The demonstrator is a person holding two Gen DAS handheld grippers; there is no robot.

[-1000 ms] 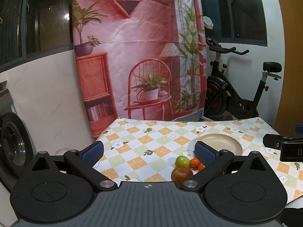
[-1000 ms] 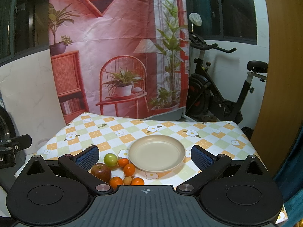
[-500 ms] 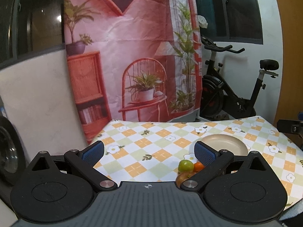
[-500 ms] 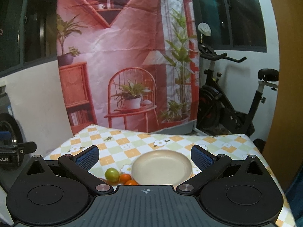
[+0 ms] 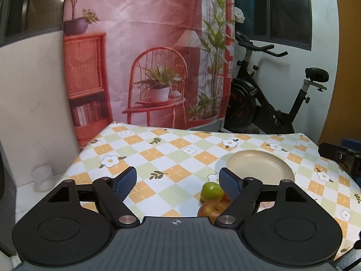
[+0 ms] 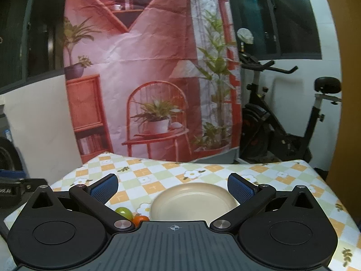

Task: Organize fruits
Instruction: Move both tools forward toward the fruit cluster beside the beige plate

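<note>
Left wrist | left hand-held gripper [image 5: 178,179] spread apart over desk [image 5: 158,158]; green fruit [image 5: 211,192] beside plate [image 5: 259,164] | right hand-held gripper [image 6: 172,187] apart, holding nothing | no legible writing

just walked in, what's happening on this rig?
Fruit sorting, nothing picked up yet. Both claws are open and hold nothing: the left claw sits above the tablecloth just left of the fruit, the right claw faces the plate. The plate has no fruit on it. A green fruit, a red apple and a small orange lie clustered on the cloth left of the plate.
</note>
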